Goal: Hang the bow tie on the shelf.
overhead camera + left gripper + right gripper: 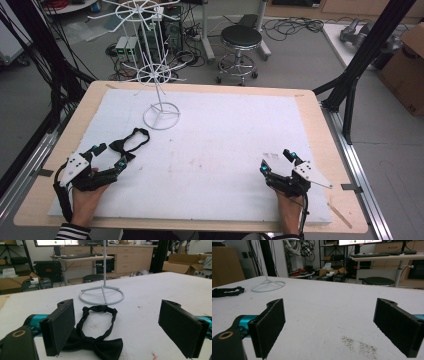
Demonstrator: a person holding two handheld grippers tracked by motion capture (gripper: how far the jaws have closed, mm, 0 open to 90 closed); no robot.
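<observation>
Seen from above: a white-covered surface [210, 165] with a light wooden rim, carrying a white wire stand [159, 65] toward the far left, its ring base flat on the white cover and its spoked tiers rising on a thin pole. Just nearer than that base, a black bow tie [131, 143] lying flat, strap looped toward the stand, knot end toward the near left. Left tool [111, 155] held low at the near left in a hand with a striped cuff, jaws spread wide, the bow tie's knot end just beside its right jaw. Along the left gripper view: bow tie [96, 336] lying between the spread jaws, closer to the left-hand one and partly hidden behind it; touching or not, cannot tell. Beyond it, the stand's ring base [101, 295]. Right tool [278, 161] at the near right, well apart from the bow tie, jaws likewise spread with bare white cover between them. Close ahead of it, a small patch of dark specks [359, 346]. Farther off in the right gripper view, at left, the bow tie [227, 291] and the stand's base [268, 285]. Past the far edge, a black round stool [241, 47] on the floor amid cables.
</observation>
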